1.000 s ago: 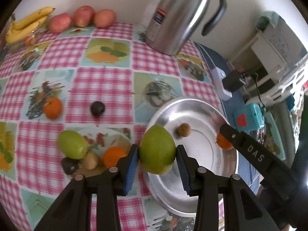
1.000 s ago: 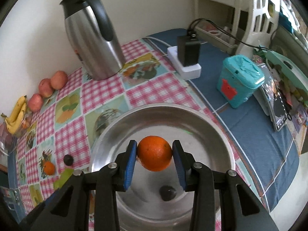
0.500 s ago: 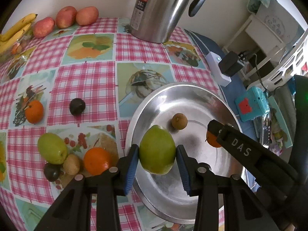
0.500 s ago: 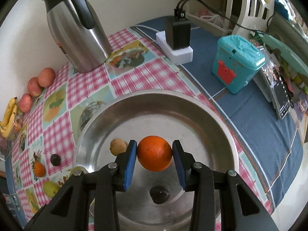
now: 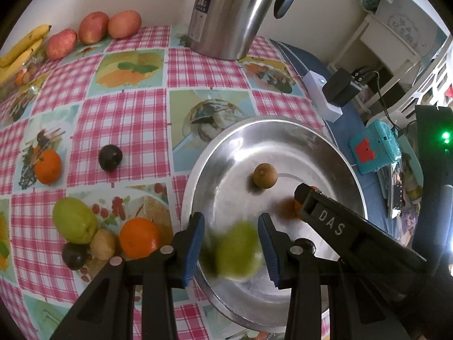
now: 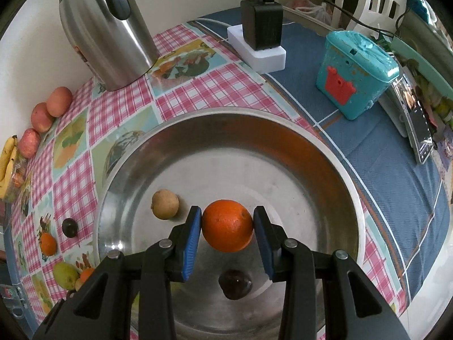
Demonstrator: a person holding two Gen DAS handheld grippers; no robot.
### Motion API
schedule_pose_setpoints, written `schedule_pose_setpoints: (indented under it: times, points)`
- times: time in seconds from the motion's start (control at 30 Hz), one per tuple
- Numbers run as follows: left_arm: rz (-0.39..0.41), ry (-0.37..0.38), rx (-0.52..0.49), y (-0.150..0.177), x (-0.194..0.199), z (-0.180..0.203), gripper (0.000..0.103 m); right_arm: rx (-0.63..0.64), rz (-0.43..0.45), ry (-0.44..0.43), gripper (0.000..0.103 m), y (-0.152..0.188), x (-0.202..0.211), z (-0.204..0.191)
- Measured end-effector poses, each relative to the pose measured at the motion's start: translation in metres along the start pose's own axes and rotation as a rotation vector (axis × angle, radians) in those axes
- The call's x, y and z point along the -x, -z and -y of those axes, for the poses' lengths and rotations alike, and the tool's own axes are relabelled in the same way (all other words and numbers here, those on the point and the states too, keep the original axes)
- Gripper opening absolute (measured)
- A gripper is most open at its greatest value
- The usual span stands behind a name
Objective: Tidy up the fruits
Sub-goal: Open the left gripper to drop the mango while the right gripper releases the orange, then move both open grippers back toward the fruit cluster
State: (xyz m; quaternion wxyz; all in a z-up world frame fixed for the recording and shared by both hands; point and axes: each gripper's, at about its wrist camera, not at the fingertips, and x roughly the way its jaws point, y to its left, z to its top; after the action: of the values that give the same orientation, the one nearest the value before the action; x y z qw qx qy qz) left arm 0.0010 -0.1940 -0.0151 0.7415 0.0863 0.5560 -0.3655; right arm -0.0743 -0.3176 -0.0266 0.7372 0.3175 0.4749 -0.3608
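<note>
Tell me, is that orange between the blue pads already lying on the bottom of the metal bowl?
No. In the right wrist view the orange sits pinched between the right gripper pads, above the metal bowl.

left gripper (image 5: 230, 248) angled steeply down, jaws apart around a blurred green fruit (image 5: 239, 252), right gripper (image 6: 228, 226) angled down, pads clamped on an orange (image 6: 227, 225)

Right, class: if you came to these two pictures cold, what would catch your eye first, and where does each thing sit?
First, the bright orange pinched between the right gripper's blue pads, above the big steel bowl. Next, the blurred green fruit between the left gripper's fingers at the bowl's near edge. Behind stands a tall steel jug on the pink checked tablecloth.
</note>
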Motion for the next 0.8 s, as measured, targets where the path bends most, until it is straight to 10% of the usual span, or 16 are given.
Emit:
schedule_pose_setpoints:
  times: [0.8]
  points:
    - [0.043, 0.010, 0.060, -0.011, 0.032, -0.019, 0.043, 0.041, 0.118, -0.010, 0.046, -0.010, 0.044, -0.014]
